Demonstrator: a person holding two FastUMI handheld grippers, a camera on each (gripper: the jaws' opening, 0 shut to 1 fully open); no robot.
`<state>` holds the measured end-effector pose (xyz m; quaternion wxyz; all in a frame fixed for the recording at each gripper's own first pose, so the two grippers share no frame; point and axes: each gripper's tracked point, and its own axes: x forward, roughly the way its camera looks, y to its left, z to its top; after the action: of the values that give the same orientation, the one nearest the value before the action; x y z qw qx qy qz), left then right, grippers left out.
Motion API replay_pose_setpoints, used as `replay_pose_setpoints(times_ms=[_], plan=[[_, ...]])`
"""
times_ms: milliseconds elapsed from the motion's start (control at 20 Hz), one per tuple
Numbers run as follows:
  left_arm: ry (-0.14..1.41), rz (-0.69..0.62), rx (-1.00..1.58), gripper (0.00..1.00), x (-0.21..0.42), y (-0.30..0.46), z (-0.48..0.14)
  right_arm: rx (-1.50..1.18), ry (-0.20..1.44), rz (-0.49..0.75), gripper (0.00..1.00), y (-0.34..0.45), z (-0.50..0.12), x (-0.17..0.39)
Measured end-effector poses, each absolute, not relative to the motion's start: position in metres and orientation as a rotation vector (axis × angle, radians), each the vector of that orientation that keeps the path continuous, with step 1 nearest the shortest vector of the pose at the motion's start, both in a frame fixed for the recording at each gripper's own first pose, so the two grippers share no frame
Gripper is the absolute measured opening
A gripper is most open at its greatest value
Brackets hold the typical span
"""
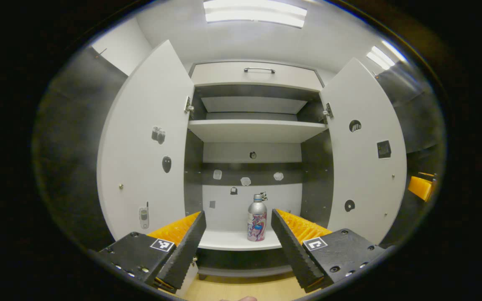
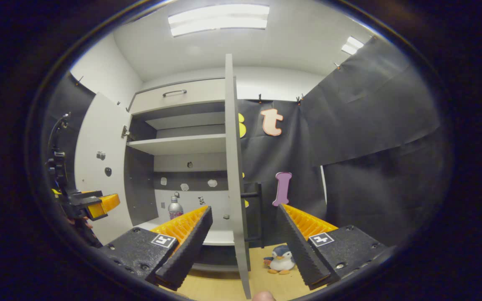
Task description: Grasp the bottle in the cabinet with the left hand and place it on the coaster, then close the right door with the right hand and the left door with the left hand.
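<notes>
White cabinet (image 1: pixel 252 75) straight ahead of the left tongs (image 1: pixel 237 244), both doors swung wide open, ceiling light panels above. Left tongs are spread wide, nothing between the fingers, well short of the cabinet.

Bottle (image 1: pixel 257 218) stands upright on the bottom shelf (image 1: pixel 232 241), dead ahead and framed between the left tongs' fingers, slightly nearer the right finger (image 1: pixel 295 246). Not touched by either finger. Middle shelf (image 1: pixel 256 130) sits above it; a drawer front with a metal handle (image 1: pixel 259 70) tops the cabinet. Small stickers dot the back panel and both door insides.

Left door (image 1: pixel 149 142) is off to the left of the left tongs, right door (image 1: pixel 364 154) off to the right.

Right tongs (image 2: pixel 244 246) also spread wide and empty. The right door shows edge-on in the right gripper view, rising straight ahead between the fingers, nearer the left one. Bottle is ahead-left of these tongs, partly hidden behind the left finger (image 2: pixel 182 246). A penguin plush toy (image 2: pixel 281 259) sits on the wooden floor (image 2: pixel 266 284) just past the door edge, between the fingers. Left tongs also appear far left in this view, held by a hand.
</notes>
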<state>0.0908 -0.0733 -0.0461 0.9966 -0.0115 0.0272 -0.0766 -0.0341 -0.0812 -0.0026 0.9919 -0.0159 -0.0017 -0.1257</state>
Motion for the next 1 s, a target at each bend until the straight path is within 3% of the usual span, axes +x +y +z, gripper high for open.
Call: replay_pose_setpoints(times_ms=[50,100,250,300,400,450,550,600,1000], plan=[[0.054,-0.166,-0.026,0.96,0.099,-0.077,-0.049,-0.033,-0.001,-0.273,1.00,-0.086,-0.003,-0.037],[0.055,-0.187,-0.037,1.00,0.107,-0.085,-0.054,-0.034,-0.002,-0.294,1.00,-0.091,-0.003,-0.041],[0.077,-0.229,-0.070,0.96,0.131,-0.102,-0.067,-0.046,-0.005,-0.370,1.00,-0.111,-0.001,-0.053],[0.086,-0.239,-0.074,1.00,0.140,-0.107,-0.071,-0.048,-0.010,-0.390,1.00,-0.116,0.001,-0.058],[0.101,-0.254,-0.074,0.96,0.159,-0.118,-0.081,-0.051,-0.019,-0.442,1.00,-0.128,0.003,-0.067],[0.108,-0.265,-0.072,1.00,0.168,-0.123,-0.085,-0.054,-0.018,-0.470,0.99,-0.133,0.002,-0.072],[0.123,-0.273,-0.056,0.96,0.186,-0.131,-0.096,-0.056,-0.020,-0.520,1.00,-0.143,0.003,-0.084],[0.125,-0.270,-0.047,1.00,0.195,-0.133,-0.102,-0.058,-0.022,-0.545,1.00,-0.146,0.004,-0.089],[0.250,-0.273,-0.045,0.96,0.262,-0.151,-0.162,-0.085,-0.037,-0.689,1.00,-0.167,0.009,-0.121]])
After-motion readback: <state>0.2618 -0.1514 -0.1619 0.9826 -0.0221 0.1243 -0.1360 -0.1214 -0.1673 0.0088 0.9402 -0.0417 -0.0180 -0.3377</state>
